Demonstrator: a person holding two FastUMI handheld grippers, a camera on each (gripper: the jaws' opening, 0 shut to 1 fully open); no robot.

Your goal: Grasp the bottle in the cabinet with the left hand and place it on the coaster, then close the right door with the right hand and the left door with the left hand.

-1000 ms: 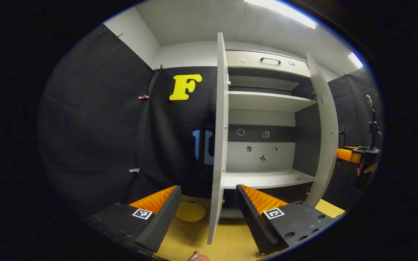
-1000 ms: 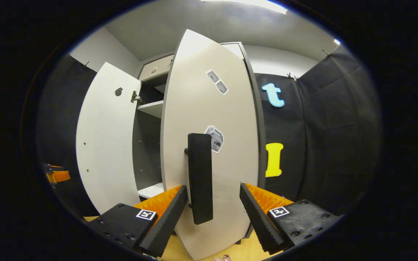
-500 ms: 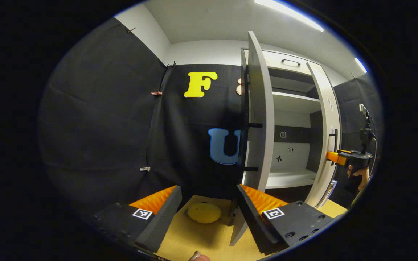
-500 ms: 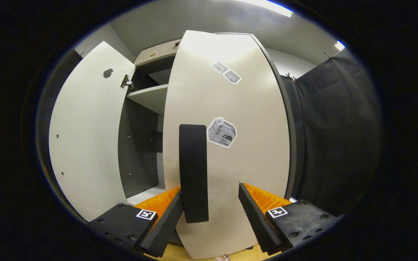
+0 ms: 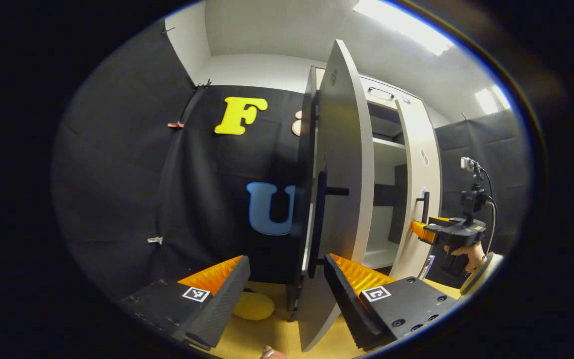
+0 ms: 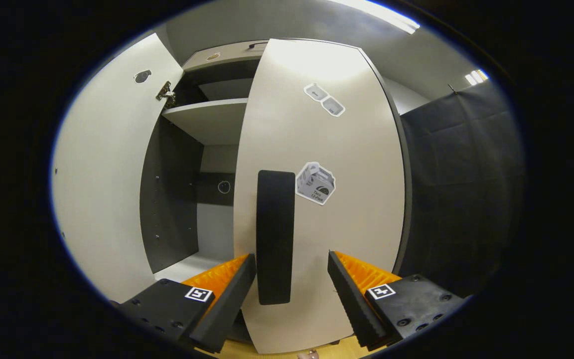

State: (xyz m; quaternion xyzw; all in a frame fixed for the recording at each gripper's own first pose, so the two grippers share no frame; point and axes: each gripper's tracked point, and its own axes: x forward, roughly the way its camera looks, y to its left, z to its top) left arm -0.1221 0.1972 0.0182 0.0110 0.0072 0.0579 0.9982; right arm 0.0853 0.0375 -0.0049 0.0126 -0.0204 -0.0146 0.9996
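Pushing too hard, the open right gripper (image 6: 291,284), its handle (image 6: 275,237) at 12 o'clock, could slam the right door (image 6: 317,199); left gripper (image 5: 287,286) is open too.

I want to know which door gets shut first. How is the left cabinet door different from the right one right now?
1. The left door stands wide open, seen nearly edge-on; the right door is swung almost shut.
2. The right door's front wears stickers; none can be made out on the left door from this angle.
3. The right hand-held gripper has its open fingers around the right door's handle; the left hand-held gripper sits just short of the left door.

Both are pale with black bar handles.
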